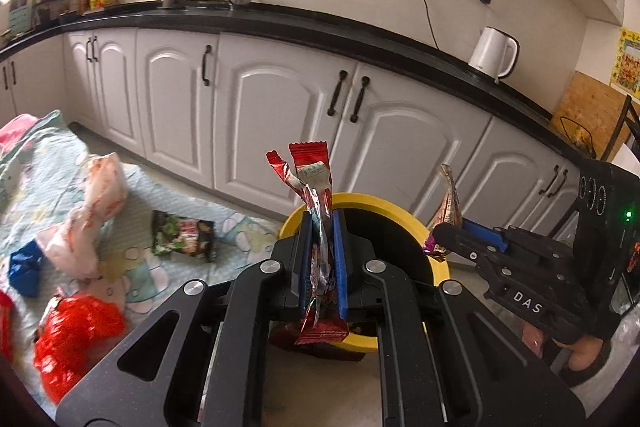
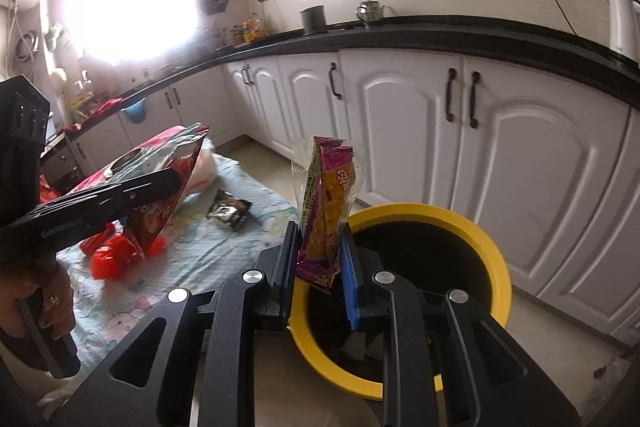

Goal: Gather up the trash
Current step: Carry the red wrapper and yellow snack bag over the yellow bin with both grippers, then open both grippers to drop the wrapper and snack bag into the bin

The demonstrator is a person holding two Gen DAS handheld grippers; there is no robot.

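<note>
left hand-held gripper (image 1: 322, 247) clamping a red wrapper (image 1: 316, 195), right hand-held gripper (image 2: 320, 247) clamping a purple-yellow wrapper (image 2: 328, 203) — both by a yellow-rimmed bin (image 2: 472, 227)

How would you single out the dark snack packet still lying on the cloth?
Start at the yellow-rimmed bin, then look left onto the pale patterned cloth. The dark snack packet lies flat there, alone; it is black-green, unlike the red and white trash nearby.

My right tool (image 2: 320, 247) is clamped on a purple and yellow snack wrapper (image 2: 326, 211), upright at the near rim of the yellow bin (image 2: 492, 247). At left my left tool (image 2: 168, 179) pinches a red packet (image 2: 160, 211) above the patterned cloth (image 2: 208, 247).
</note>
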